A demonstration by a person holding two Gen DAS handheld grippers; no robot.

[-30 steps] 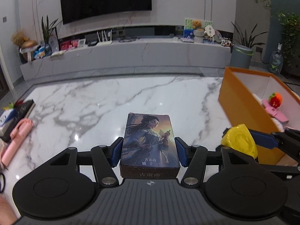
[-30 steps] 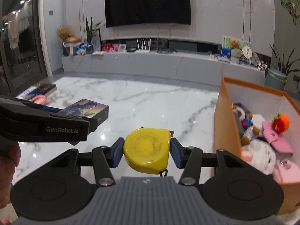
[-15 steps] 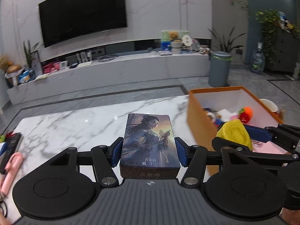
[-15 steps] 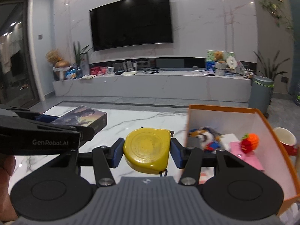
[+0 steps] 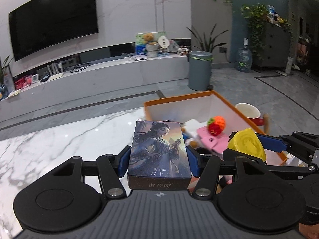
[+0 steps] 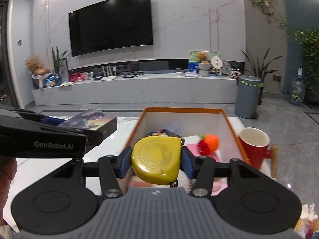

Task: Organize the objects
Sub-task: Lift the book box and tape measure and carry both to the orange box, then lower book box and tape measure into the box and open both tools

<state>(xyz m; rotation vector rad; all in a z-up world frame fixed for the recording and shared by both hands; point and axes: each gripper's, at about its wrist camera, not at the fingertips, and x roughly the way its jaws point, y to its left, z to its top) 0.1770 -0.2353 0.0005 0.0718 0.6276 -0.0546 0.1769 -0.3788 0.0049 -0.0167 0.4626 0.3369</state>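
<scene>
left gripper (image 5: pixel 158 158) clamps an illustrated card box (image 5: pixel 159 153), right gripper (image 6: pixel 156 159) clamps a yellow tape measure (image 6: pixel 157 159). both are held above the near edge of the orange storage box (image 6: pixel 233 127) on the marble table (image 5: pixel 59 135). best to carry each past the rim, lower, then let go. the crochet strawberry (image 6: pixel 209 144) and pink pouch (image 5: pixel 211 141) fill the box floor; the red mug (image 6: pixel 254 147) sits just beside its right wall.

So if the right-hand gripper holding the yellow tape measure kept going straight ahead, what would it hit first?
Probably the open orange cardboard box: the right gripper, shut on the yellow tape measure, points over its near edge at the toys inside. Depth is hard to judge.
</scene>
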